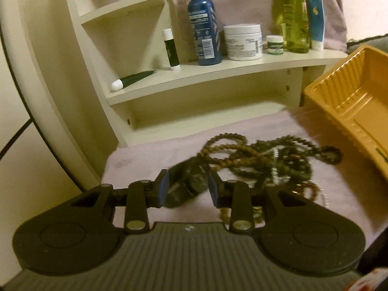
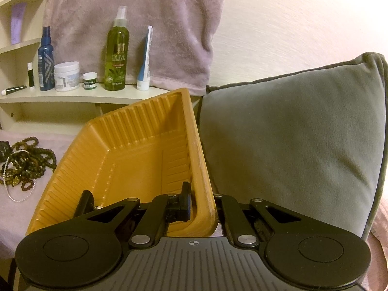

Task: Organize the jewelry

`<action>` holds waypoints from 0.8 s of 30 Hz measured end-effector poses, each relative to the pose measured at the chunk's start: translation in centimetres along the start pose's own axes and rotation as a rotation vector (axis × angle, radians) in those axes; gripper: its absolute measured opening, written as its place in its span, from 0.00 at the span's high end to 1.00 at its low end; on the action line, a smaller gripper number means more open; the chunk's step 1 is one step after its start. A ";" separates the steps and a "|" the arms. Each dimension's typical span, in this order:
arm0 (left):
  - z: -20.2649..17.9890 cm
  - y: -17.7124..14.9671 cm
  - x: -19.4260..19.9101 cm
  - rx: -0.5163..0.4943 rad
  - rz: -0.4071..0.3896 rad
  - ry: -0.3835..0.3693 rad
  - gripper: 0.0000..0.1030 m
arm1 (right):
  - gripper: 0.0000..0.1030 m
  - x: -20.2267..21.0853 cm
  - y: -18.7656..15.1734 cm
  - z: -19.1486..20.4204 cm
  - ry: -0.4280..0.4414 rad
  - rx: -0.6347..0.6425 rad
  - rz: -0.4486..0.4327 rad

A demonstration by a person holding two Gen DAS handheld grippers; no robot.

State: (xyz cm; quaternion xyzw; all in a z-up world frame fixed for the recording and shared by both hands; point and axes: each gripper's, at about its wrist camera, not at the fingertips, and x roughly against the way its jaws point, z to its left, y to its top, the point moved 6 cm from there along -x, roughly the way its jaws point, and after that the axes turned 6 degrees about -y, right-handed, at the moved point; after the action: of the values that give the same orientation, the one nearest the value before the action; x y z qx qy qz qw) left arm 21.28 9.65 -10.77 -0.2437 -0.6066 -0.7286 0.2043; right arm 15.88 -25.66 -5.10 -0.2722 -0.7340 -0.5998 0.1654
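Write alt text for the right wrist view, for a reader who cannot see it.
The right gripper is shut on the near rim of a yellow plastic tray, which sits tilted beside a grey cushion. A tangle of bead necklaces lies on the pink cloth to the left, and behind stands a shelf of bottles and jars.

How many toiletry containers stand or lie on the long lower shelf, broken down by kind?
Spray bottles: 2, blue spray bottle and green spray bottle
Jars: 2, large white jar and small green-labelled jar
Tubes: 2, blue-and-white tube standing on its cap, dark tube lying flat
Sticks: 1, dark stick with white cap
Total: 7
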 end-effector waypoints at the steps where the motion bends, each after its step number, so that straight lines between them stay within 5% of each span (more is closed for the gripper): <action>1: 0.1 0.1 -0.4 -0.011 0.010 -0.006 0.70 | 0.94 0.0 0.0 0.0 -0.002 0.001 0.001; 7: 0.4 0.0 -2.9 -0.037 0.083 -0.058 0.70 | 0.94 -0.2 0.0 0.0 -0.004 0.005 0.005; 19: 0.4 0.4 -3.7 -0.042 0.144 -0.174 0.87 | 0.94 -0.2 0.0 0.0 -0.004 0.009 0.004; 24: 0.6 0.3 -2.8 -0.008 0.129 -0.160 0.91 | 0.94 -0.1 0.0 0.0 -0.003 0.009 0.003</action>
State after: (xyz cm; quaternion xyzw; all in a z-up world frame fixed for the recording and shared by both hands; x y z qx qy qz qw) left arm 23.75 10.21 -12.13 -0.3405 -0.6013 -0.6945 0.2004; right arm 16.01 -25.71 -5.14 -0.2734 -0.7367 -0.5957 0.1664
